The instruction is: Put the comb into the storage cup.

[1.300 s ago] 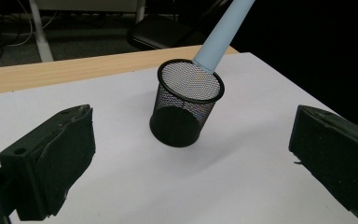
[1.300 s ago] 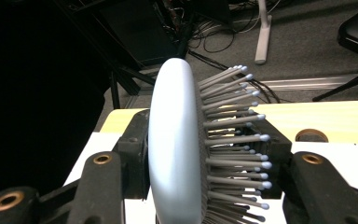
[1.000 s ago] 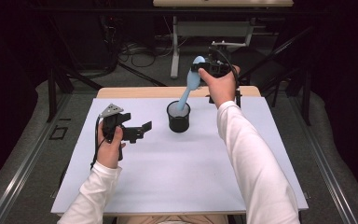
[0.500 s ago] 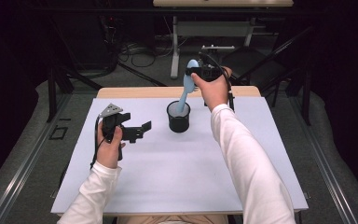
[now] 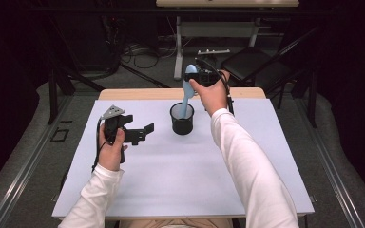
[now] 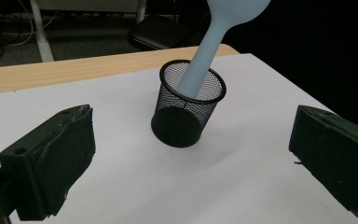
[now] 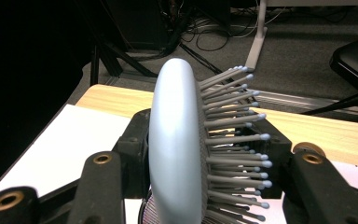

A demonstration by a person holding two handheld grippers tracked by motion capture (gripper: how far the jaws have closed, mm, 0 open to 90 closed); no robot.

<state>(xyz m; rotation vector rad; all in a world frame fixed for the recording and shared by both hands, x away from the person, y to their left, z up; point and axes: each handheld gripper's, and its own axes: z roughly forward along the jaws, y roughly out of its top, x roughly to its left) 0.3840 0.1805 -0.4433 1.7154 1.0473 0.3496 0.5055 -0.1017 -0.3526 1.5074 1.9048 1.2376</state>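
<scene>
My right gripper [image 5: 196,76] is carrying the hairbrush [image 5: 188,90] leftward and a little lower than it was a second ago, so the handle, which was slanting in from the right of the cup [image 5: 182,118], is now standing almost upright inside the rim. The gripper is pinching the brush head: in the right gripper view [image 7: 200,172] one black pad is pressing the smooth blue back and the other is bearing against the bristle side, with the bristles pointing right. From there outward, the pale blue handle is running down into the black mesh cup; in the left gripper view the handle [image 6: 200,65] is leaning slightly against the far side of the cup [image 6: 186,112]. I cannot tell whether its tip is touching the bottom yet.

The cup is standing upright on the white worktop [image 5: 180,180], near the far edge. My left gripper [image 5: 140,134] is hanging spread wide and empty, well apart to the left of the cup.

I judge the brush is nearly seated, so the next step is lowering a touch more and then letting go.
</scene>
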